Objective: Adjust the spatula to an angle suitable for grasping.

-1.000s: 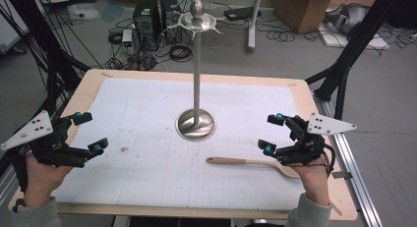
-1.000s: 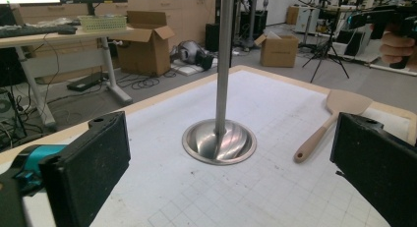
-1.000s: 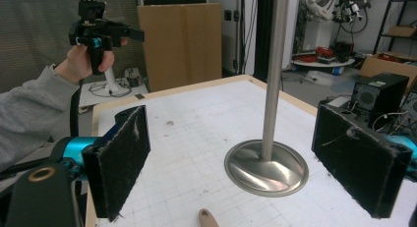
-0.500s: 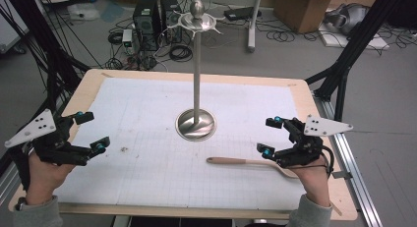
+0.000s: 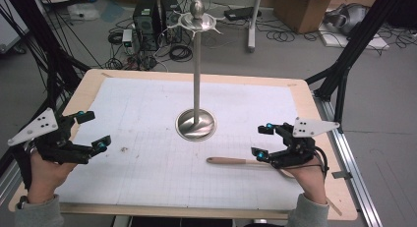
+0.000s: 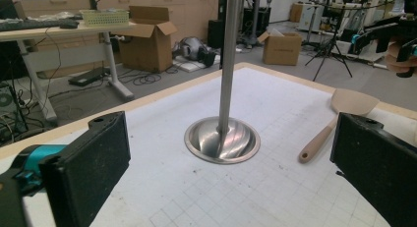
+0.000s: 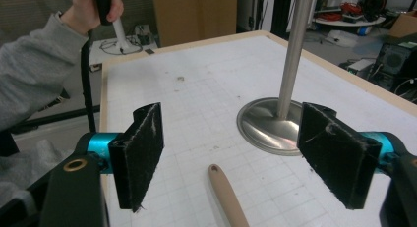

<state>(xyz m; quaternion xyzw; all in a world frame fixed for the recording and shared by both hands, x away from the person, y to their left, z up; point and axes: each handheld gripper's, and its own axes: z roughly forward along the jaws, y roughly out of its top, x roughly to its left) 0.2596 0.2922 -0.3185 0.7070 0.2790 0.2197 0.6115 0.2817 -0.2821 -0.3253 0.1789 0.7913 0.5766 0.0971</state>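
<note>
The wooden spatula (image 5: 236, 161), lying near the metal stand (image 5: 196, 124), is being straddled by the right gripper (image 5: 262, 140), whose jaws, just closing slightly, are being held wide; the left gripper (image 5: 93, 130) is being held wide too.

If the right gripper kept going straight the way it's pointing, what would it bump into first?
Probably the wooden spatula: its handle lies on the table between the open jaws of the right gripper, which have just been closing. Beyond it stands the metal stand's base. Depth is hard to judge.

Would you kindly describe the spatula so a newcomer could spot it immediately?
On the white gridded mat, find the tall steel stand at its middle. Nearer the person, by the right gripper, lies the spatula, flat on the mat. It is the one wooden thing there: a slim tan handle with a broad blade.
</note>
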